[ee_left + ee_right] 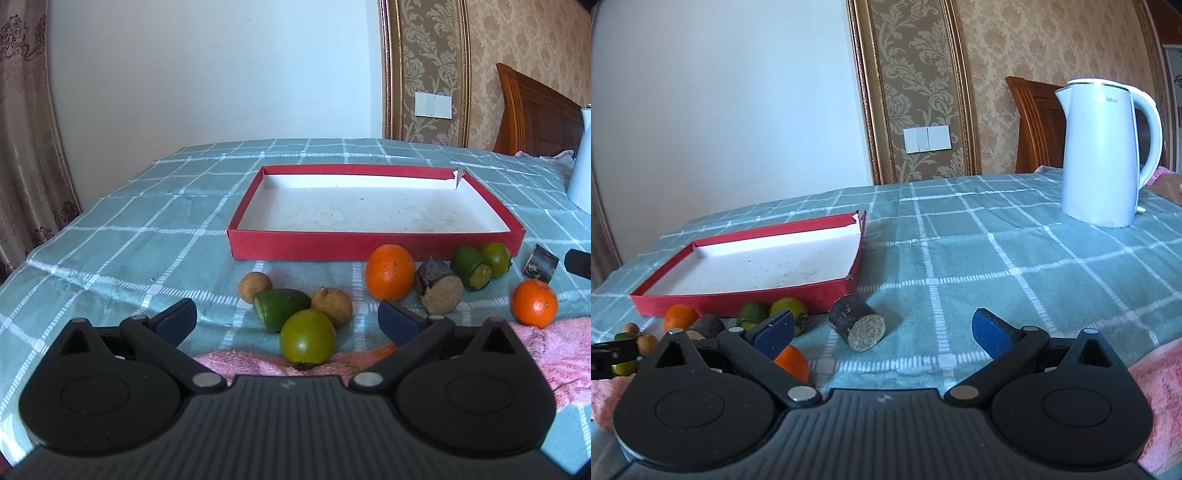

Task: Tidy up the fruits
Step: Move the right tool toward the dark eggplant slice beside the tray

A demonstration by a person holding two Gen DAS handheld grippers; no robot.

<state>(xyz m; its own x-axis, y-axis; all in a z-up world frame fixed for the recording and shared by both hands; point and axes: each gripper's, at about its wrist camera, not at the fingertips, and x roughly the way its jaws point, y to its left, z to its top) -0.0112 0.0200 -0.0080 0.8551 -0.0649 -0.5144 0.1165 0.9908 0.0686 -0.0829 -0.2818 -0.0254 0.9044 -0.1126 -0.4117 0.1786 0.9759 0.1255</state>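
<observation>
A shallow red tray with a white floor lies in the middle of the checked cloth, nothing in it. In front of it lie two oranges, green round fruits, cut green pieces, two small brown fruits and dark cut sugarcane stubs. My left gripper is open, its fingers either side of the near green fruit cluster. My right gripper is open, the stub between and just beyond its fingertips. The red tray sits to its left.
A white electric kettle stands at the back right of the table. A pink towel lies along the near edge. A wooden chair back and a wall are behind the table; a curtain hangs at left.
</observation>
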